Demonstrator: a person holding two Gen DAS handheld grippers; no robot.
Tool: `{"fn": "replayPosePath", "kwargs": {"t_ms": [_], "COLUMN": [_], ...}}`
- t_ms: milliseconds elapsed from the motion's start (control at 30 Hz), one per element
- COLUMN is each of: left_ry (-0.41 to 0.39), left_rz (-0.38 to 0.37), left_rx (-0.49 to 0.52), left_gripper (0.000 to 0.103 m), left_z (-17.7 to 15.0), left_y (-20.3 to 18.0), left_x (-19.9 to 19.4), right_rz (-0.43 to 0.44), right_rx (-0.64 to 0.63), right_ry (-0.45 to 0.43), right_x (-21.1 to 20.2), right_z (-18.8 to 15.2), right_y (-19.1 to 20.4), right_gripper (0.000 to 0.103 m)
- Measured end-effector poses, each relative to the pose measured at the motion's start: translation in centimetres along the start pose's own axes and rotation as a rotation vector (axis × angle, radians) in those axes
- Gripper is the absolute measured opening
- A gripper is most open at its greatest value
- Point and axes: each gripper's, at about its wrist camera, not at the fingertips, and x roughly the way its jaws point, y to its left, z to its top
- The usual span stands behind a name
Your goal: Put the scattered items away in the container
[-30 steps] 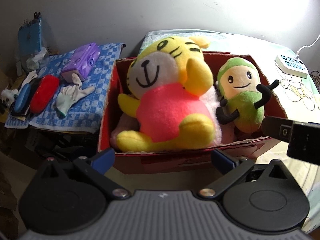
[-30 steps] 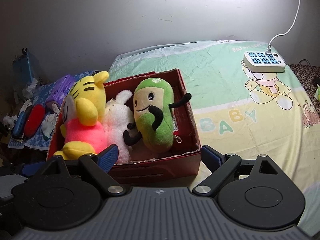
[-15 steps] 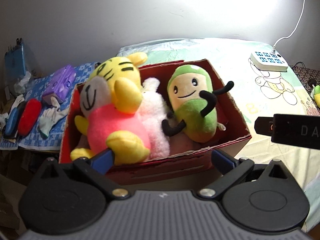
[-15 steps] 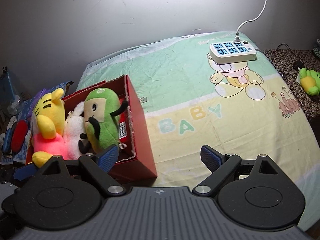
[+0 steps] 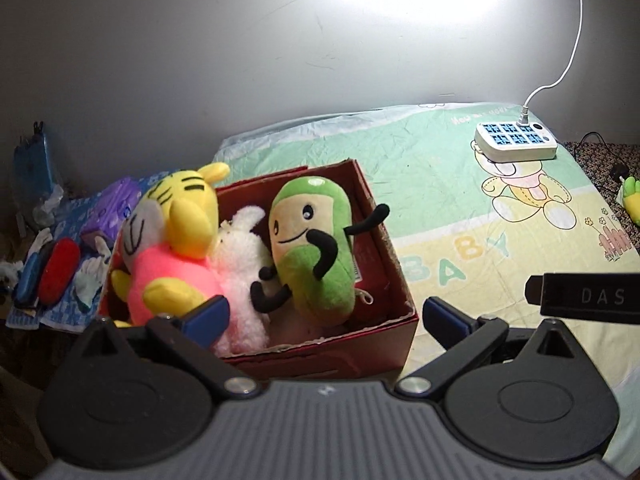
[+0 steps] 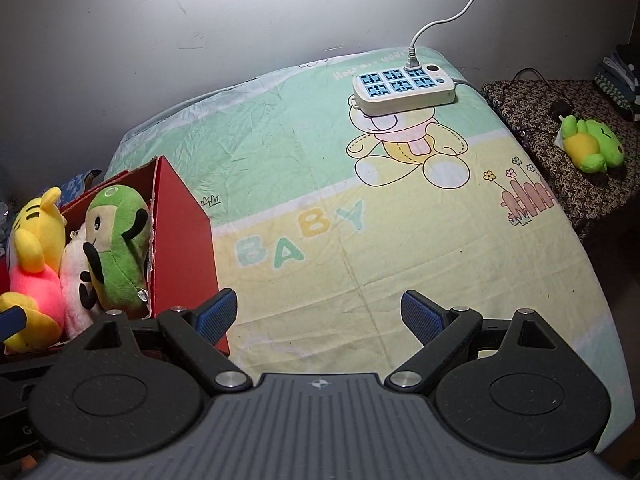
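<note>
While both views swing rightward off the red box point(image 5: 394, 264), left gripper point(image 5: 324, 314) and right gripper point(image 6: 318, 314) fingers spread, empty.

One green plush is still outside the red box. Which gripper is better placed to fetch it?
Probably the right gripper: open, empty, facing the green frog plush on the patterned side table. The left gripper faces the red box.

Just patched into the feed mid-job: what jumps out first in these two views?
The red cardboard box at the left of the bedsheet, packed with a yellow striped tiger plush in a pink shirt, a white fluffy plush and a green bean-shaped plush. Far right, a small green frog plush lies alone on the dark patterned side surface.
</note>
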Motion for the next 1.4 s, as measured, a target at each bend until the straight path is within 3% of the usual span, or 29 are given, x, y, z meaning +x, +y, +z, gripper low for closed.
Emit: {"fn": "replayPosePath", "kwargs": {"t_ms": [267,933,1400], "left_ry": [0.045,0.093,0.132], "left_rz": [-0.006,0.069,0.03], "left_rx": [-0.011,-0.143,-0.193], "left_gripper": [0.102,0.102,0.102], "left_z": [-0.9,-2.6,-4.2], "left_y": [-0.5,5.5,9.9], "left_x": [0.5,-0.1,-0.4], "right_rz": [0.021,0.145,0.183], "right_rx": [-0.058,-0.231,-0.259], "right_ry": [-0.002,-0.033,-0.073], "right_x": [0.1,-1.9,-3.5], "right_z": [-0.1,-1.6,-2.8], "right_y": [0.7,8.0,12.2], "right_gripper": [0.091,0.091,0.091]}}
